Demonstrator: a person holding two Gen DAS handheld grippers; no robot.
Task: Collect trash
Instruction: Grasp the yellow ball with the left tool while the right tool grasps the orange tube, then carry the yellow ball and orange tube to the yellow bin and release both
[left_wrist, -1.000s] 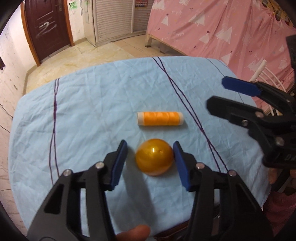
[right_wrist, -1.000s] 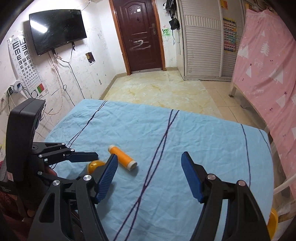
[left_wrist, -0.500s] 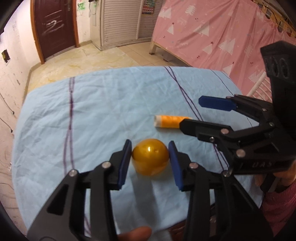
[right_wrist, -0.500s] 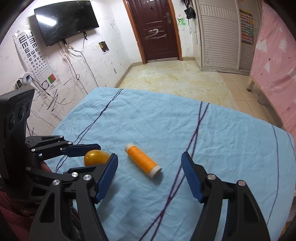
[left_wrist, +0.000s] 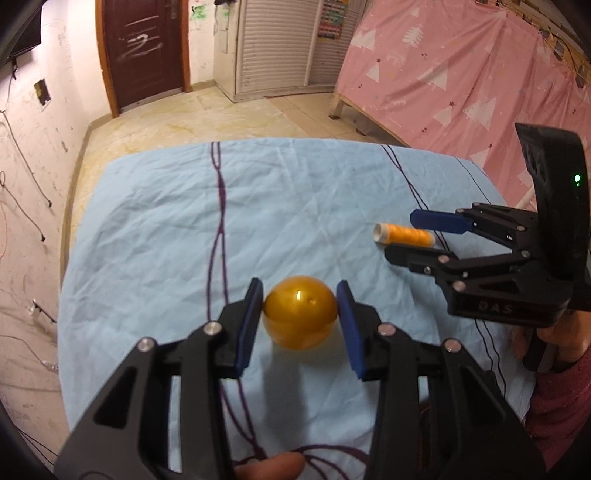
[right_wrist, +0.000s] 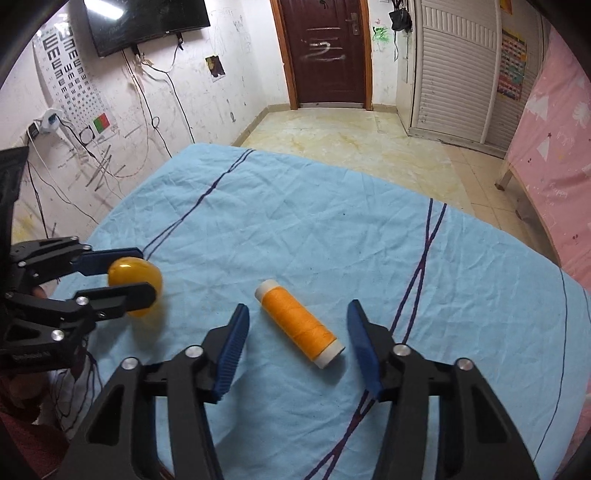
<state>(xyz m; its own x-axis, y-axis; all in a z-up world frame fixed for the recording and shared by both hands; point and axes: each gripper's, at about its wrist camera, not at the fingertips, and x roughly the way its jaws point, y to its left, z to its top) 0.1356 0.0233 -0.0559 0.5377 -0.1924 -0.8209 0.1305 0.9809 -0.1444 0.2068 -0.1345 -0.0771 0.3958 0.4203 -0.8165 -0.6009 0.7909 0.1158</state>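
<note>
My left gripper (left_wrist: 300, 314) is shut on a shiny golden ball (left_wrist: 300, 316), with both blue pads touching its sides, just above the blue cloth. The same ball (right_wrist: 138, 278) shows between the left gripper's fingers (right_wrist: 110, 293) in the right wrist view. An orange thread spool (right_wrist: 300, 328) with white ends lies on the cloth. My right gripper (right_wrist: 297, 345) is open, with the spool lying between its two pads without touching them. In the left wrist view the spool (left_wrist: 404, 235) sits between the right gripper's fingers (left_wrist: 437, 221).
The table is covered with a wrinkled light-blue cloth (right_wrist: 332, 229) with dark purple lines. A pink curtain (left_wrist: 461, 81) hangs to the right, a brown door (right_wrist: 325, 51) stands at the back, and a cabled wall (right_wrist: 92, 122) is close on the left.
My left gripper closed its pads onto the golden ball. My right gripper moved forward until its open pads straddle the spool.
</note>
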